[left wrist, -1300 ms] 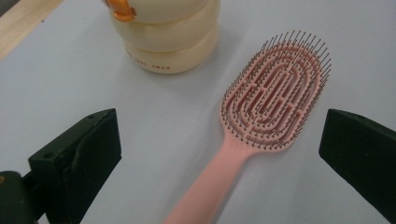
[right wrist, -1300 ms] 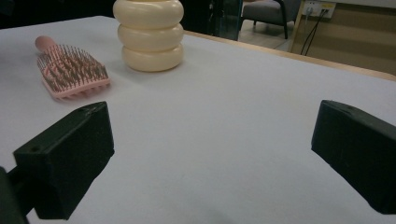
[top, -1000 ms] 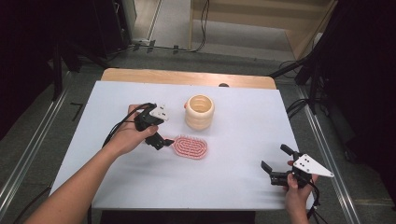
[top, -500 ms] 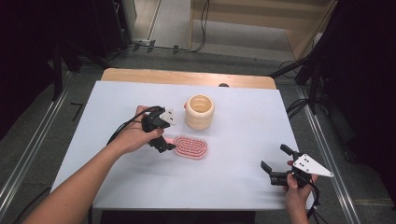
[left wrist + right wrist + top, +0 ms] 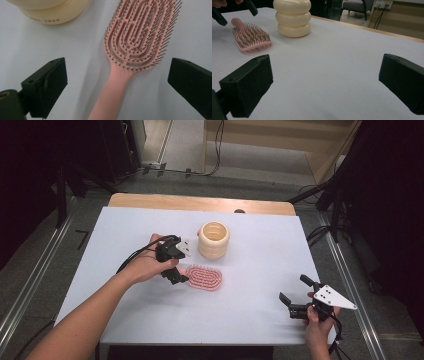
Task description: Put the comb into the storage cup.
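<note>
Left gripper (image 5: 117,87), released, is being held astride the brush (image 5: 140,37) handle; right gripper (image 5: 296,296), released, is being held well apart.

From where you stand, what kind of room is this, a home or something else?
Probably a lab or recording studio rather than a home. A white table stands between dark curtains, cables trail on the floor, and a person works hand-held grippers, the left gripper at a pink hairbrush.
</note>
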`<state>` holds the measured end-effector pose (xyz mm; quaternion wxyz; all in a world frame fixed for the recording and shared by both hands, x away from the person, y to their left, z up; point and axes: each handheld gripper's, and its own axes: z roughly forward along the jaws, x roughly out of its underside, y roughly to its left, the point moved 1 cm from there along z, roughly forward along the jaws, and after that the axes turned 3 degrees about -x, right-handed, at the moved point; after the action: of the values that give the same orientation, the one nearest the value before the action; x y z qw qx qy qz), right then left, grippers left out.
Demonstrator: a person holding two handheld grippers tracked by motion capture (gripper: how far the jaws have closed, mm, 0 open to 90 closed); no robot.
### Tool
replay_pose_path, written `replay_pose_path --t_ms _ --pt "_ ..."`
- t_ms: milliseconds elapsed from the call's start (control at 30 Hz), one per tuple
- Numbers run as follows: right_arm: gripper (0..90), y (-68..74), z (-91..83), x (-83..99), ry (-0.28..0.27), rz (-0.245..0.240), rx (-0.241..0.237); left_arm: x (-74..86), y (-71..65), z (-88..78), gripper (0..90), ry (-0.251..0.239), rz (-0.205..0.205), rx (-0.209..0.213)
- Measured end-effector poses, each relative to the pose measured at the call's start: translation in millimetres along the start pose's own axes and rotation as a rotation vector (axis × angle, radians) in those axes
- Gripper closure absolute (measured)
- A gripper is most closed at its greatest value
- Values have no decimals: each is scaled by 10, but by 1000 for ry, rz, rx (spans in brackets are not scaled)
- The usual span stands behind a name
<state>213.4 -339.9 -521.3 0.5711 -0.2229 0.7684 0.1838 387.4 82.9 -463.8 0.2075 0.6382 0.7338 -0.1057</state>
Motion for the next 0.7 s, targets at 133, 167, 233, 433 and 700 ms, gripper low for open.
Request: replay_pose_path --t_ms 133,167,233,433,700 --pt "0 -1 3 0 0 -4 0 3 -3 35 54 14 11 7" --pt "0 -1 3 -1 2 -4 0 7 -3 41 77 18 16 11" --pt "0 -2 3 0 1 -4 0 15 -4 50 92 20 16 24" --pt "0 0 3 0 2 -3 -2 78 -8 86 137 57 45 40" --pt "0 1 4 0 4 -5 -1 129 26 134 209 104 79 29"
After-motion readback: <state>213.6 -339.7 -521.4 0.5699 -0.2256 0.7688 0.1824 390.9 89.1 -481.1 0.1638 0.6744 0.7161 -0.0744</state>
